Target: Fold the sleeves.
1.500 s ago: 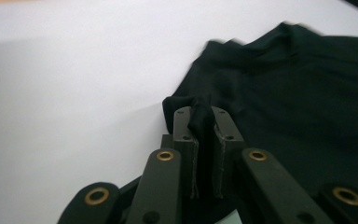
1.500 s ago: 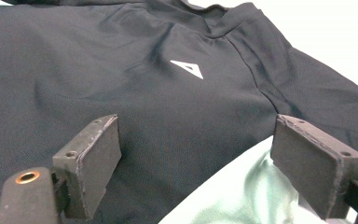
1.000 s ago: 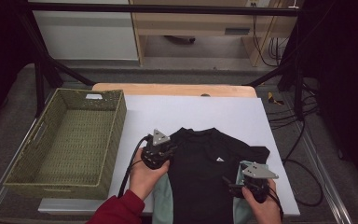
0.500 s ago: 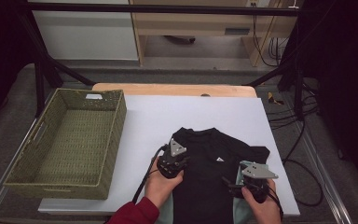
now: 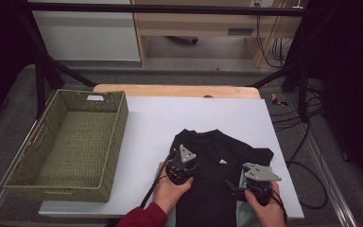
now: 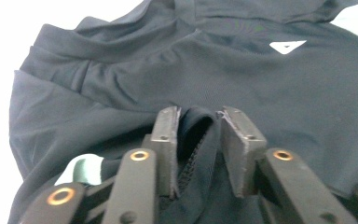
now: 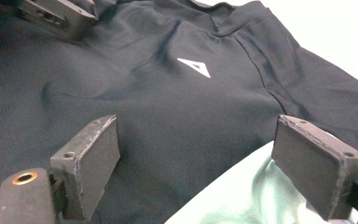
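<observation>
Near edge first: left gripper [image 5: 182,171] resting on black T-shirt [image 5: 217,184] at about 7 o'clock of the garment, jaws just opened a little, a fold of black fabric between the pads and lying slack rather than pinched; likely letting go of a sleeve folded inward onto the body. Right gripper [image 5: 256,185] at 4 o'clock of the shirt, jaws spread wide and holding nothing, hovering over the hem side, probably waiting to take the opposite edge for the matching fold. Pale green cloth [image 7: 242,196] showing under the shirt by the right jaws, touching it. Shirt itself flat on white table [image 5: 170,123], at the near-centre edge, collar toward 12 o'clock; dark knit, soft creases across the shoulder, small white triangle logo [image 7: 194,66] on the chest below the collar. Right sleeve spread out at 3 o'clock, not yet folded. Farther off at 9 o'clock, green woven basket [image 5: 71,142], open-topped, well apart from the shirt; presumably the destination once folding is done.
</observation>
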`<state>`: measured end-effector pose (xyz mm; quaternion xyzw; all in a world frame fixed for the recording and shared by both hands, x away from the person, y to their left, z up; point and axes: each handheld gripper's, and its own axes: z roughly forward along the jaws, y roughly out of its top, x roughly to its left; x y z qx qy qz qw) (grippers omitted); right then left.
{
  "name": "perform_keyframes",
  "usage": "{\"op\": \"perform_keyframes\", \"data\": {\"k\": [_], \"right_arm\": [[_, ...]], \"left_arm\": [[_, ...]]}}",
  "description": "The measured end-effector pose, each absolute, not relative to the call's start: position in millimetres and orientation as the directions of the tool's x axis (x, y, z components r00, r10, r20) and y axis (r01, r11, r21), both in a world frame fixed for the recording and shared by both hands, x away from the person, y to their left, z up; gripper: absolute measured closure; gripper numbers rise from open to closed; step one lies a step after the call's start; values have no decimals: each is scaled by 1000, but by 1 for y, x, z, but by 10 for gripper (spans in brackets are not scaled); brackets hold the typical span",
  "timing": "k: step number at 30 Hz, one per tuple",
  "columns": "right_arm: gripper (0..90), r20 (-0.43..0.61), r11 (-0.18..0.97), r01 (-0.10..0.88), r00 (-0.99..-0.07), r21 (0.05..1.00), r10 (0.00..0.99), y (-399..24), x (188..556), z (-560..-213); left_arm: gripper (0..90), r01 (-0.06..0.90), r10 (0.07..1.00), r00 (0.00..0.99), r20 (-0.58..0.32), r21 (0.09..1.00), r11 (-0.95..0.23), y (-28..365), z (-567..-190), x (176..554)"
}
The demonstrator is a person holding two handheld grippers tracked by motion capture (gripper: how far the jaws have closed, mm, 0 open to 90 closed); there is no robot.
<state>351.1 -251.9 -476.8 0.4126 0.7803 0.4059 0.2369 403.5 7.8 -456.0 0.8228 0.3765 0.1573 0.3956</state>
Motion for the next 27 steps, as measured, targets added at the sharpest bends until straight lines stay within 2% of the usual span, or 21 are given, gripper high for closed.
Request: {"op": "perform_keyframes", "data": {"k": [6, 14, 20, 27], "right_arm": [[145, -34, 333, 455, -549, 826, 835, -251, 351, -477], [138, -35, 337, 458, -550, 822, 834, -251, 352, -478], [133, -33, 338, 461, -552, 821, 833, -251, 352, -478], [130, -34, 341, 463, -553, 818, 832, -250, 352, -478]], "left_arm": [[599, 436, 743, 669, -21, 820, -370, 19, -429, 393], [594, 399, 781, 624, -5, 862, -313, 55, -398, 394], [590, 427, 799, 601, -17, 852, -304, 79, -404, 394], [582, 467, 786, 618, -20, 814, -346, 81, -426, 390]]}}
